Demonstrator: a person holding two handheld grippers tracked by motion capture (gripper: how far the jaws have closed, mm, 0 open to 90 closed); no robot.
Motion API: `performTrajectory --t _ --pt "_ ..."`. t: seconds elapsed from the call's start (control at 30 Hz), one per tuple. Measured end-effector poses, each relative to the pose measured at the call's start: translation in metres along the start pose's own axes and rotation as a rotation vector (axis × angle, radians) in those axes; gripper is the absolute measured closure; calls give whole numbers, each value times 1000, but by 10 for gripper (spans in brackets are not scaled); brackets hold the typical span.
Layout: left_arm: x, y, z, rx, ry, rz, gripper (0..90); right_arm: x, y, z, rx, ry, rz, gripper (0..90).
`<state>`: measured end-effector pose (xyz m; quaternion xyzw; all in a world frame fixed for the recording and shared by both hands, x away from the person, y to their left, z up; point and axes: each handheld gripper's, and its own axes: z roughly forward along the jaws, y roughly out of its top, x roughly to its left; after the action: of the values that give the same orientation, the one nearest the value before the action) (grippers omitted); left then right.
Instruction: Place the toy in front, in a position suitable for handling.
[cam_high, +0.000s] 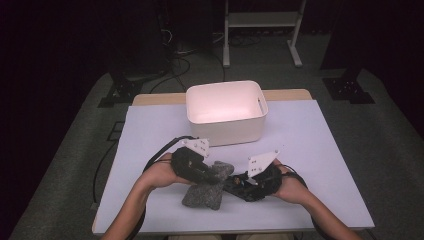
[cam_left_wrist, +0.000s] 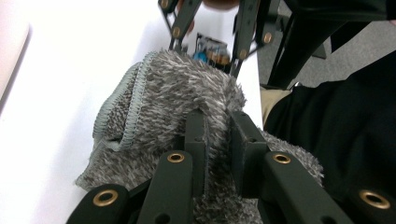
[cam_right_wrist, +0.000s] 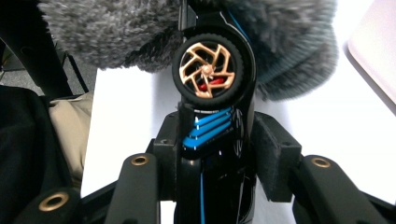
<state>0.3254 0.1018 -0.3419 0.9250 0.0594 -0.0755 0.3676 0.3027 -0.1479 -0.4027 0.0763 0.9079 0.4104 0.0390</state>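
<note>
A grey fuzzy cloth lies near the front of the white table, with one end lifted. My left gripper is shut on that lifted end; in the left gripper view its jaws pinch a fold of the cloth. My right gripper is shut on a black toy car right beside the cloth. In the right gripper view the jaws clamp the car's blue-striped body, and its gold wheel points up at the cloth. The car's far end is hidden by the cloth.
A white bin stands at the middle back of the table, with nothing visible inside. Bare table lies to the left and right of my hands. Cables trail from both grippers. A person's dark clothing is close at the front edge.
</note>
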Motion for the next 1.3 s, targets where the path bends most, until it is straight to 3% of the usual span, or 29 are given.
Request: performTrajectory --t 0.3,0.47,0.7,0.83,0.9,1.07,1.3 --pt "0 8 6 -13 -25 16 788 2 -2 -11 13 -21 -1 564" --pt "-3 11 -7 -44 -18 30 789 1 5 -6 -3 -5 -1 565" --pt "-13 18 -25 -47 17 60 789 0 21 8 -58 36 -13 564" --pt "-12 16 -16 2 21 58 790 1 20 16 -28 30 -20 563" --pt "-11 14 -16 -24 8 49 789 1 18 15 -39 36 -13 559" --pt "-12 19 -15 -5 20 57 791 0 16 7 -35 29 -2 526" --pt "-14 31 -10 -7 23 72 790 4 14 1 -36 1 -15 564"
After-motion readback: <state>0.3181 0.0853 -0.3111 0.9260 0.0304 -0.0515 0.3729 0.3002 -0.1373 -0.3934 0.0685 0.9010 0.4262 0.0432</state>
